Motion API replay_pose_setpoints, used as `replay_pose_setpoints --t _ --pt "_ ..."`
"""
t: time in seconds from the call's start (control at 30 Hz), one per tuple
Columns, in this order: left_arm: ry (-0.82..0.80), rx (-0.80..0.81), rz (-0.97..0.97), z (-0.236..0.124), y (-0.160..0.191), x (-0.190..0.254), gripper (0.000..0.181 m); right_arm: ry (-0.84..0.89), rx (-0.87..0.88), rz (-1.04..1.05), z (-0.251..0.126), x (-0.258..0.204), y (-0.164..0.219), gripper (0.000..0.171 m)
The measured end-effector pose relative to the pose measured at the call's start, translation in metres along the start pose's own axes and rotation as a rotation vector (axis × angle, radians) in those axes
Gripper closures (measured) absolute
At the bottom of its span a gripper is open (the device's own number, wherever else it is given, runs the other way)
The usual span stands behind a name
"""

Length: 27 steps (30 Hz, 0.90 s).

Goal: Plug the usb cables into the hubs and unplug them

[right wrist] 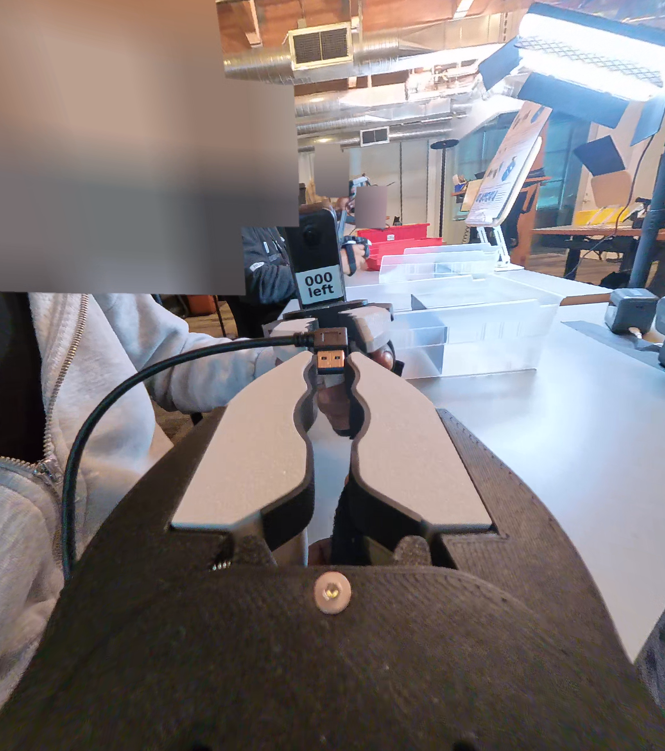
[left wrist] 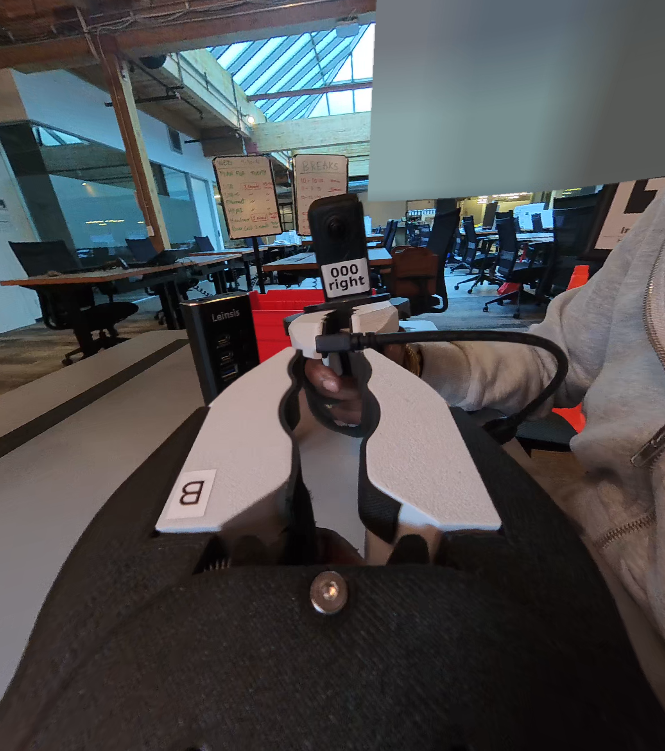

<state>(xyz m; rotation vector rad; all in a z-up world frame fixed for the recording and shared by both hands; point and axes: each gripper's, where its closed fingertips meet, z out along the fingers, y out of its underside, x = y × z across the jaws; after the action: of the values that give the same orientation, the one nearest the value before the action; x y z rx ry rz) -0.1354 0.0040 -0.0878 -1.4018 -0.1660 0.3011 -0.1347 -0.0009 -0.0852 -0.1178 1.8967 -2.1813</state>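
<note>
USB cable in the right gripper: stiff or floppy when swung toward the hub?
Probably semi-stiff: from the plug pinched in the right gripper, the USB cable holds a smooth unsupported arc, so expect springy side-pull, not limp sag. Likely light. The hub stands tall and narrow; an insertion push may tip it.

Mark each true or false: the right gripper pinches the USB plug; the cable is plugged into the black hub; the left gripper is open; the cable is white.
The right gripper pinches the USB plug: true.
The cable is plugged into the black hub: false, the plug is held clear of the hub.
The left gripper is open: true.
The cable is white: false, it is black.
</note>
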Motion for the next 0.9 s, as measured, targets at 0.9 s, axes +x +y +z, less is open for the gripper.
replay_pose_setpoints --t 0.9 --pt "-0.166 -0.304 1.016 -0.009 0.014 -0.001 0.157 -0.070 -0.160 0.277 -0.003 0.000 0.022 0.159"
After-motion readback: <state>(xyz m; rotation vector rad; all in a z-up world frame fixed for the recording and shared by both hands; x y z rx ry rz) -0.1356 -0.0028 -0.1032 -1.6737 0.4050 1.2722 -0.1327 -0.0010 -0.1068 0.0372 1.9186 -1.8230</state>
